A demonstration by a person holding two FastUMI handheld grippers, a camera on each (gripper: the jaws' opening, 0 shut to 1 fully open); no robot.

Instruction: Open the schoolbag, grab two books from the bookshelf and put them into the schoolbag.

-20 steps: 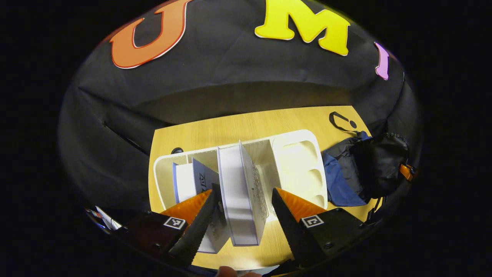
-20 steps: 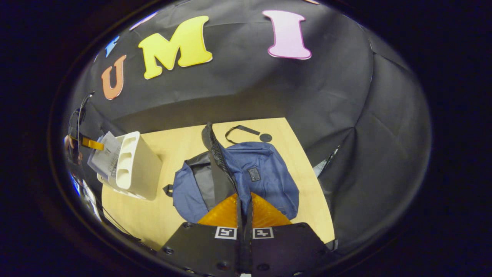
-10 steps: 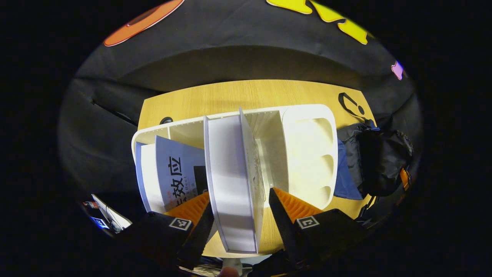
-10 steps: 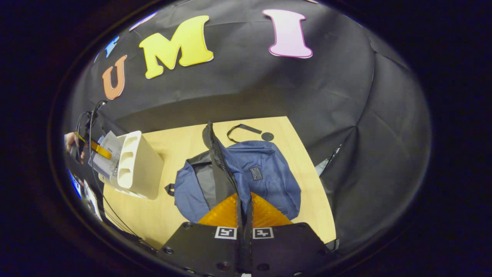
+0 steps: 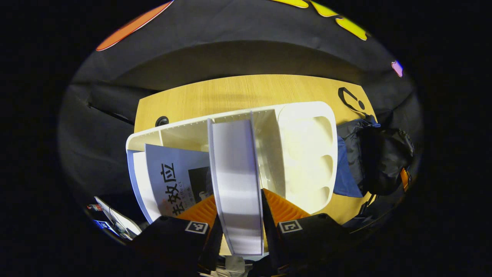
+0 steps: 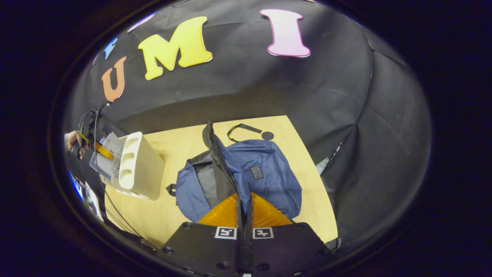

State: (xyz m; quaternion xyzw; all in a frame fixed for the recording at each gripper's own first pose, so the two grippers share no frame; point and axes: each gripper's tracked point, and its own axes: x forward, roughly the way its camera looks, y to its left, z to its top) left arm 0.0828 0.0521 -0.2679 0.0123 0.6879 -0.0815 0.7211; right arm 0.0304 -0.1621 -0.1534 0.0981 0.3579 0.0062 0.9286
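A thick white book (image 5: 236, 173) stands upright in the white bookshelf (image 5: 303, 130), and my left gripper (image 5: 240, 209) is shut on its near end, one finger against each cover. Beside it to the left leans a blue-covered book (image 5: 173, 181). The blue schoolbag (image 6: 265, 173) lies on the wooden table with its black-lined mouth open. My right gripper (image 6: 244, 207) is shut on the bag's black zipper edge (image 6: 215, 154) and holds that flap raised. The same bookshelf (image 6: 140, 169) stands left of the bag, with the white book (image 6: 109, 154) and a hand (image 6: 71, 138) behind it.
A black strap with a round tab (image 6: 246, 129) lies on the table (image 6: 180, 142) behind the bag. A round black hole (image 5: 162, 121) sits in the tabletop behind the shelf. The bag (image 5: 346, 173) lies right against the shelf's right end.
My left gripper moved in over the white book and its fingers shut onto the covers. The right gripper kept hold of the bag's flap, hardly moving.
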